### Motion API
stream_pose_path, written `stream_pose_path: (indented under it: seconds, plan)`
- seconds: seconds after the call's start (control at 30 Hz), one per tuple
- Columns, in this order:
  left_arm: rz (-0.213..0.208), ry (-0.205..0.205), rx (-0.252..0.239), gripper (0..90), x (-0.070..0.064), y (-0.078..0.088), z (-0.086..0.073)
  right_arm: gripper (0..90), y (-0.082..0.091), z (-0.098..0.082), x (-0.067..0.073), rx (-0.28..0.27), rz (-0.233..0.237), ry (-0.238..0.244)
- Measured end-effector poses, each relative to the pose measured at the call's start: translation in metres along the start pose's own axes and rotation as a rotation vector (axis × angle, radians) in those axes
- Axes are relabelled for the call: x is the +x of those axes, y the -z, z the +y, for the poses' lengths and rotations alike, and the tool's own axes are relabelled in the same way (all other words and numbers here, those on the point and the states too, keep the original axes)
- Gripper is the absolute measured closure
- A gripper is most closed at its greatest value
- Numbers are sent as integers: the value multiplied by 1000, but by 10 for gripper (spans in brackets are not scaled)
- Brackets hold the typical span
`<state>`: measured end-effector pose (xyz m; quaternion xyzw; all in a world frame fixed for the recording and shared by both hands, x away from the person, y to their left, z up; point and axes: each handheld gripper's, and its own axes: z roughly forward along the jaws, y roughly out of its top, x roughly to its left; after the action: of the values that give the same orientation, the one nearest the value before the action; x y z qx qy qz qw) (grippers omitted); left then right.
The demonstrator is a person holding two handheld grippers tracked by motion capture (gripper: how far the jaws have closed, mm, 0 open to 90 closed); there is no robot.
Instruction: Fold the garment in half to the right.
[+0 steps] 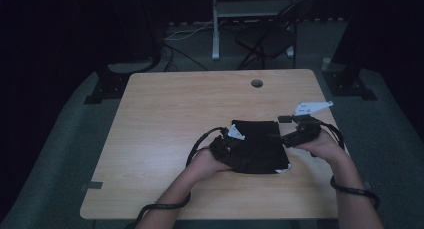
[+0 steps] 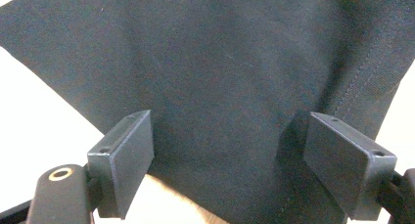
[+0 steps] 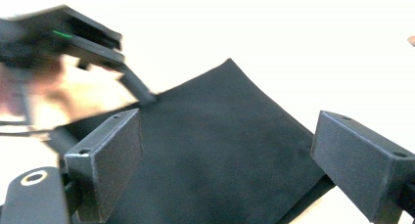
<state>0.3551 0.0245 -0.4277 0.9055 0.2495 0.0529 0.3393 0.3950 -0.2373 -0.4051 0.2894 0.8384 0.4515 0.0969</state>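
Black cloth (image 1: 260,146), folded into a rough square, lies flat on the pale wooden tabletop (image 1: 165,114), a little right of centre and in the lower half of the high view. At the cloth's left edge sits the left gripper (image 1: 227,149), held by the left hand (image 1: 205,164), whose forearm comes in from the bottom of the frame. In the left gripper view its two black jaws stand wide apart over the cloth (image 2: 220,77), with the dark weave spread between and beyond them; the pads are not pressing on it, and a line of stitching runs down the right side of that frame. The right gripper (image 1: 285,139) hangs at the cloth's right edge in the high view, gripped by the right hand (image 1: 322,146), with its grey plate up and to the right. In the right gripper view its jaws are likewise spread wide, nothing pinched between them, and the cloth (image 3: 215,155) lies below and ahead of them with one corner bowing upward toward the middle of the frame. At the upper left of that same view the left gripper (image 3: 139,89) shows blurred, its tip resting at the cloth's far edge. A dark cable (image 1: 162,206) loops off the lower edge of the tabletop near the left forearm.
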Motion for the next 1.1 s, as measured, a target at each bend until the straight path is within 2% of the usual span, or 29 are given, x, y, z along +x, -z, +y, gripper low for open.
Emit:
stream_pose_path:
  seconds: [0.13,0.2,0.23,0.27,0.3,0.33,0.37,0.43,0.53,0.57,0.6,0.67,0.7,0.77,0.8,0.83,0.87,0.93,0.97,1.0,1.1]
  plan:
    - [1,0,0,194,0,0,0,116,-26,-11,-5,130,-7,18]
    - [-2,2,-5,194,0,0,-1,116,-28,-21,-13,127,-32,-2]
    - [0,1,-6,194,0,0,-1,115,-27,-22,-18,113,-47,-33]
    - [0,1,-7,195,0,0,-1,115,-24,-23,-23,114,-86,-60]
    - [-2,-1,-7,194,0,0,-1,115,-21,-25,-25,105,-90,-76]
    - [-2,-2,-4,194,0,0,-1,116,-16,-26,-24,80,-71,-92]
    - [-4,-2,-4,194,0,0,-1,116,-11,-26,-22,50,-65,-74]
    - [-2,-1,-2,194,0,0,0,116,-3,-24,-16,27,-48,-55]
    - [0,-2,3,194,-1,0,1,116,9,-21,4,5,-11,61]
    - [0,-5,6,194,0,0,1,116,11,-21,15,5,10,110]
    - [1,-4,6,194,0,0,2,116,13,-22,25,23,20,148]
    - [2,-12,16,194,0,0,2,116,14,-25,40,44,50,201]
    - [2,-9,13,194,0,0,2,116,14,-28,47,73,59,220]
    - [1,-9,12,194,0,0,2,116,13,-35,54,149,41,257]
    - [0,-8,13,193,0,1,2,117,12,-40,54,181,48,265]
    - [-2,-6,12,194,0,1,2,116,12,-44,53,209,33,272]
    - [-7,-10,13,194,1,1,2,116,12,-47,52,216,39,255]
    - [-10,-17,14,193,1,2,2,117,14,-53,50,194,48,252]
    - [-10,-19,13,194,1,2,2,116,15,-54,48,177,58,225]
    - [-8,-20,13,194,1,2,2,116,14,-54,48,172,62,222]
    - [-7,-17,15,194,0,2,1,116,12,-54,48,178,62,216]
